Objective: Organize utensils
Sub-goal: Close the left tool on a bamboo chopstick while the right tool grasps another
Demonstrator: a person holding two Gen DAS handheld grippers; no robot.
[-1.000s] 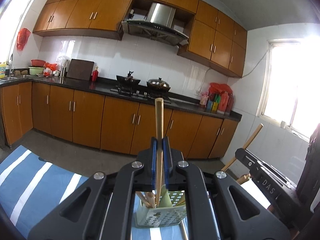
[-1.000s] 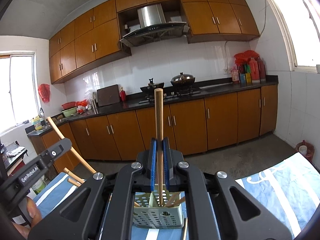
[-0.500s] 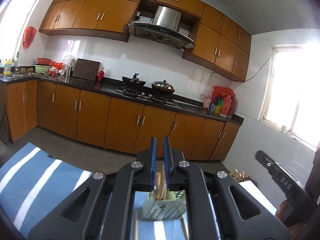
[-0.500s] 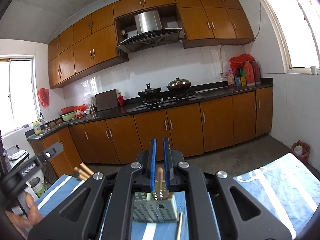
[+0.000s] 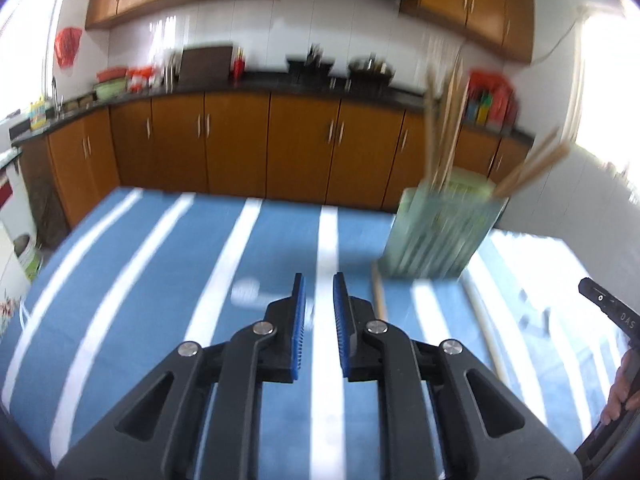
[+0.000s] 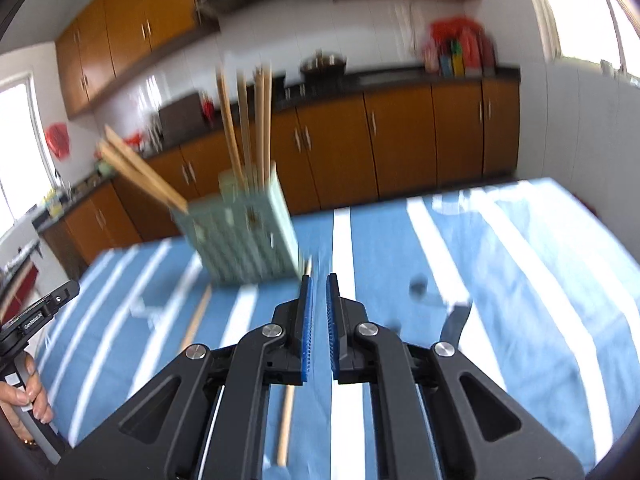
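Observation:
A pale green perforated utensil holder [image 5: 440,232] stands on the blue striped cloth, with several wooden chopsticks [image 5: 444,120] upright or leaning in it. It also shows in the right wrist view [image 6: 244,236], with its chopsticks [image 6: 248,120]. My left gripper [image 5: 319,312] is open and empty, low over the cloth, left of the holder. My right gripper [image 6: 317,312] is slightly open and empty, just right of the holder. Loose chopsticks lie on the cloth: one [image 5: 378,296] by the holder, one [image 6: 196,322] left of my right gripper and one [image 6: 286,420] under it.
The table wears a blue cloth with white stripes [image 5: 160,280]. A dark small object [image 6: 418,286] lies on it at the right. Brown kitchen cabinets [image 5: 240,140] and a counter stand behind. The other gripper's handle and hand show at each view's edge [image 5: 612,316].
Both grippers let their chopsticks drop into the holder, then opened and tilted down toward the cloth. The views are blurred by fast motion.

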